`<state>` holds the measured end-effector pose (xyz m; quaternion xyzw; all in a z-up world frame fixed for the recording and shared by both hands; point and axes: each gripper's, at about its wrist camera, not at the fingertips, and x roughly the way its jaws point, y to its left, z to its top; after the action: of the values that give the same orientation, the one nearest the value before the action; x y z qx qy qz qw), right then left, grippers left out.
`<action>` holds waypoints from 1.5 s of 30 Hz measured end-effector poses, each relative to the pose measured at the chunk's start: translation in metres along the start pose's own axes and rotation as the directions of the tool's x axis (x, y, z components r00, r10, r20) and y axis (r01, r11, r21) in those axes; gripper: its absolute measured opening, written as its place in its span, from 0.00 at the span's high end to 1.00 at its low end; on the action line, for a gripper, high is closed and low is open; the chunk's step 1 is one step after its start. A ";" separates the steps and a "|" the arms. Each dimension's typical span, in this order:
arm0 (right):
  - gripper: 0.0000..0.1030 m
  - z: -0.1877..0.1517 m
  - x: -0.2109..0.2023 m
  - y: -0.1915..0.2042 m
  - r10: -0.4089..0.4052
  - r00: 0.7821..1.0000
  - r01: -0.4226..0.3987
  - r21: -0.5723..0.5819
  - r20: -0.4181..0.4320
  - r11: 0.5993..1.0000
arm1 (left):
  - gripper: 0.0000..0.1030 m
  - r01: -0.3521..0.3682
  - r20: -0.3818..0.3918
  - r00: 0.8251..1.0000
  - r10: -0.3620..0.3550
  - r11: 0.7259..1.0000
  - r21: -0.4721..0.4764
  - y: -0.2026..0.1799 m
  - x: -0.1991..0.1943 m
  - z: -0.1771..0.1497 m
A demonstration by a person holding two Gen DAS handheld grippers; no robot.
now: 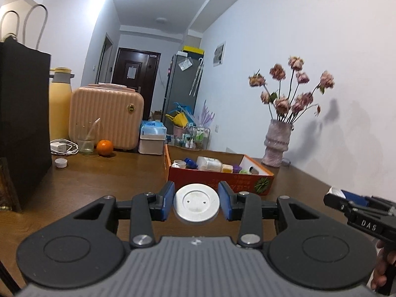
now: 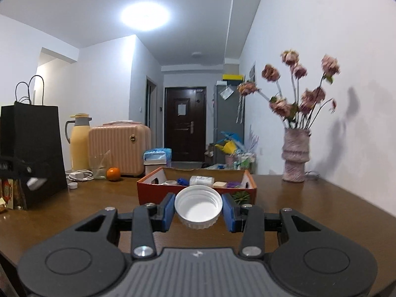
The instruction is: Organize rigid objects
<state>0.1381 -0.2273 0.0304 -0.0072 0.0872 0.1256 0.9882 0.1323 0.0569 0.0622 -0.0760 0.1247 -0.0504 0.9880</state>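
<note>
Frankly, with my left gripper pinching a flat white lid and my right gripper an open-side-up white cap by their rims, either could slip before the red box at centre frame.

Bare wooden tabletop lies open between both grippers and the orange cardboard box, whose near wall stands across the way ahead; the box is already crowded with bottles and caps. To the left, a black paper bag walls off that side, with a small white cap, a charger cable, a glass and an orange behind. A vase of flowers blocks the right rear
</note>
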 end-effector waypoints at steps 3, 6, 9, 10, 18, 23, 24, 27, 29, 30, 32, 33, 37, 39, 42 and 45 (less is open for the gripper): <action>0.62 0.004 0.024 0.003 0.001 1.000 -0.001 -0.046 -0.004 0.999 | 0.62 0.006 -0.030 1.000 -0.006 1.000 0.005 0.000 0.032 0.003; 0.62 0.012 0.051 -0.002 0.038 0.999 -0.038 -0.029 -0.014 0.999 | 0.62 0.016 -0.047 0.999 -0.014 0.999 0.048 -0.005 0.070 0.012; 0.62 0.027 0.089 -0.019 0.088 0.995 -0.087 0.013 -0.050 0.996 | 0.62 0.042 -0.071 0.997 -0.038 0.997 0.061 -0.005 0.114 0.030; 0.62 0.034 0.103 -0.026 0.108 0.992 -0.107 0.025 -0.062 0.994 | 0.62 0.049 -0.084 0.996 -0.043 0.997 0.062 -0.004 0.132 0.039; 0.62 0.083 0.261 -0.067 0.194 0.950 -0.206 -0.022 -0.246 0.978 | 0.62 0.127 -0.282 0.955 -0.098 0.988 0.085 -0.013 0.311 0.096; 0.62 0.079 0.370 -0.080 0.165 0.897 -0.190 -0.023 -0.411 0.981 | 0.62 0.064 -0.412 0.911 -0.004 0.989 0.132 -0.024 0.414 0.083; 0.62 0.075 0.384 -0.079 0.150 0.889 -0.184 -0.037 -0.432 0.982 | 0.62 0.055 -0.434 0.901 0.013 0.988 0.143 -0.025 0.429 0.079; 0.62 0.057 0.428 -0.080 0.117 0.844 -0.168 -0.050 -0.524 0.985 | 0.62 0.022 -0.461 0.884 0.077 0.979 0.204 -0.029 0.464 0.070; 0.62 0.044 0.449 -0.080 0.100 0.812 -0.166 -0.063 -0.575 0.984 | 0.61 0.022 -0.488 0.868 0.099 0.972 0.236 -0.032 0.479 0.063; 0.62 0.038 0.457 -0.079 0.084 0.801 -0.164 -0.082 -0.593 0.983 | 0.61 0.019 -0.513 0.851 0.113 0.969 0.245 -0.031 0.489 0.058; 0.62 0.030 0.466 -0.079 0.081 0.785 -0.171 -0.088 -0.614 0.981 | 0.61 0.006 -0.558 0.818 0.139 0.968 0.250 -0.027 0.501 0.052; 0.62 0.026 0.468 -0.078 0.089 0.775 -0.180 -0.084 -0.626 0.980 | 0.61 0.000 -0.581 0.800 0.149 0.969 0.248 -0.025 0.507 0.048; 0.62 0.018 0.477 -0.073 0.070 0.752 -0.187 -0.110 -0.656 0.976 | 0.56 -0.021 -0.603 0.787 0.132 0.982 0.188 -0.016 0.506 0.049; 0.61 0.018 0.478 -0.073 0.078 0.755 -0.189 -0.102 -0.652 0.977 | 0.51 -0.027 -0.598 0.790 0.134 0.983 0.184 -0.013 0.500 0.053; 0.57 0.025 0.470 -0.071 0.084 0.769 -0.181 -0.089 -0.633 0.979 | 0.47 -0.031 -0.592 0.795 0.130 0.984 0.173 -0.010 0.482 0.062; 0.55 0.043 0.454 -0.069 0.090 0.793 -0.177 -0.087 -0.602 0.980 | 0.40 -0.050 -0.558 0.817 0.145 0.982 0.182 -0.010 0.457 0.078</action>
<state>0.5951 -0.1806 -0.0063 -0.1087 0.3841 0.1920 0.8965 0.5919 0.0035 0.0289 0.0279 0.4130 -0.0296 0.9098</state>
